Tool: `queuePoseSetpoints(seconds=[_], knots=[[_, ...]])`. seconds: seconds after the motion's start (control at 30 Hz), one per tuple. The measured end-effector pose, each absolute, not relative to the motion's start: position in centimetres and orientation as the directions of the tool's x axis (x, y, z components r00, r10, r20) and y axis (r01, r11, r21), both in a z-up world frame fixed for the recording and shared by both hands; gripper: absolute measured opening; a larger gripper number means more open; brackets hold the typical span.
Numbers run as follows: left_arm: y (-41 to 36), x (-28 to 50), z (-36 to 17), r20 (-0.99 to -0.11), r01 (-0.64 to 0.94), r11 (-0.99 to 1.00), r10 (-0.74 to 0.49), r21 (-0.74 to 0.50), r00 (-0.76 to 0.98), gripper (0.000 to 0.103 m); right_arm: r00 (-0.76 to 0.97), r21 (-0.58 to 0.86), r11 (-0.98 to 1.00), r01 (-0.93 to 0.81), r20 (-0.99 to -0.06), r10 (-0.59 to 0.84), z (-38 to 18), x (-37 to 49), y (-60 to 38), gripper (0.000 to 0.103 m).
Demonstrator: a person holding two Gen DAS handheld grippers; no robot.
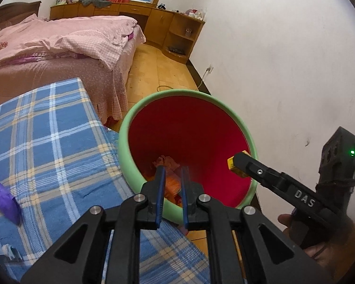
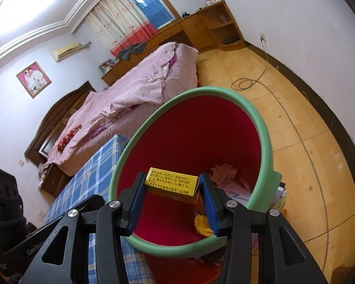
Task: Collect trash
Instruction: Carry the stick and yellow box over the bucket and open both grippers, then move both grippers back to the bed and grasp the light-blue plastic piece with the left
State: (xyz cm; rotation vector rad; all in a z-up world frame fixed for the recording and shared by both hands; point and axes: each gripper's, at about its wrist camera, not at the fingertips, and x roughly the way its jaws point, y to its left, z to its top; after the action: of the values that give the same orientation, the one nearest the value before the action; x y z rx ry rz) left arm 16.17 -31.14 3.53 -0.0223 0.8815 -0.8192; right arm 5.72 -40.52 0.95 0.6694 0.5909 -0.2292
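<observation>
A bin with a green rim and red inside stands beside the blue plaid surface. My right gripper is shut on a small yellow box and holds it over the bin's mouth; the box also shows in the left wrist view. My left gripper is open and empty, with its fingers over the bin's near rim. Crumpled pink paper and orange wrappers lie in the bin. A purple wrapper and a small white scrap lie on the plaid surface.
A bed with pink bedding stands behind the plaid surface. Wooden cabinets line the far wall. A white wall is close on the right. A cable lies coiled on the wooden floor.
</observation>
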Motion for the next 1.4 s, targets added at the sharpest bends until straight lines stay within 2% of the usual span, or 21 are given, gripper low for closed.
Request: queuePoseSetpoints(seconds=[0.13,0.33,0.87,1.1,1.4], knots=[[-29.7,15.8,3.9,-0.679,0.601,0.726,-0.628,-0.335,0.380,0.021,0.807,0.536,0.753,0.381,-0.591,0.013,0.4,6.3,-40.7,0.063],[-26.7,15.6,4.5,-0.689,0.552,0.769,-0.590,-0.322,0.420,0.023,0.808,0.518,0.771,0.370,-0.590,0.008,0.9,6.3,-39.6,0.063],[-16.3,15.8,4.7,-0.745,0.421,0.880,-0.430,-0.219,0.510,0.036,0.818,0.504,0.800,0.325,-0.575,0.030,3.0,4.6,-35.9,0.063],[-13.2,16.0,3.2,-0.789,0.406,0.904,-0.345,-0.134,0.508,0.044,0.808,0.503,0.805,0.314,-0.587,0.051,3.1,4.2,-34.5,0.063],[-11.5,17.2,0.1,-0.848,0.407,0.912,-0.259,-0.057,0.462,0.045,0.790,0.484,0.816,0.315,-0.611,0.058,2.9,4.0,-32.9,0.063]])
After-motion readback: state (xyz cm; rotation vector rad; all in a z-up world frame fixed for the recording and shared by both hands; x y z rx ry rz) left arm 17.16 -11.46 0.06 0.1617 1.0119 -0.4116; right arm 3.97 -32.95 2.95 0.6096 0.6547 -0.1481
